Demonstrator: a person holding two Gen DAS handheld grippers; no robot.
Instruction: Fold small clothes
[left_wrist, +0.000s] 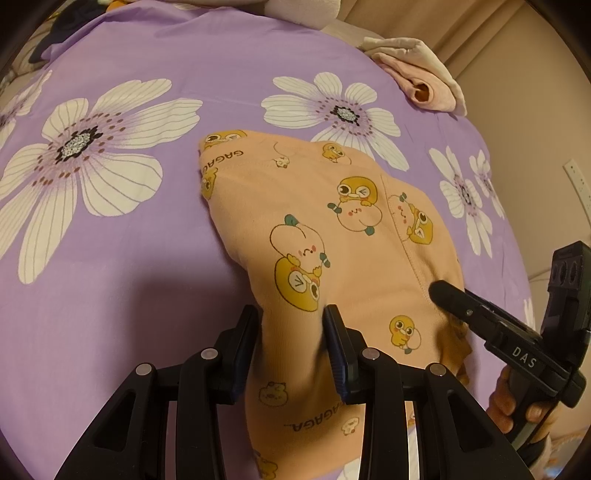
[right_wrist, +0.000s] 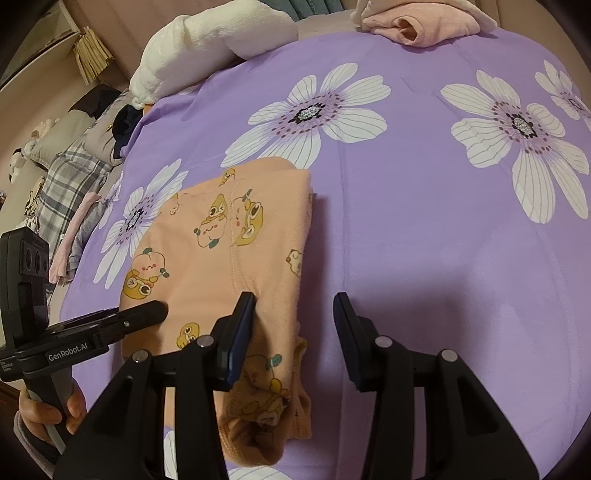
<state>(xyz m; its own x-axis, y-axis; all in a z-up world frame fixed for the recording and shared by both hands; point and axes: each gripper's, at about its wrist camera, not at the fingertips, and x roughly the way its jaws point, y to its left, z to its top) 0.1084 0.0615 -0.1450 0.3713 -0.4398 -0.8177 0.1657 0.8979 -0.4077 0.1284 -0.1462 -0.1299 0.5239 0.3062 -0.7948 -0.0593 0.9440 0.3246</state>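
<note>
A purple flowered bedsheet holds the peach cartoon-print garment, lying near; the left gripper pinches its near fold, the right gripper stands part-open beside its right edge

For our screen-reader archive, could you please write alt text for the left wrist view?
The left claw pinches a bunched fold of a peach cartoon-print garment on a purple floral bedsheet. The right claw touches the garment's right side.
</note>
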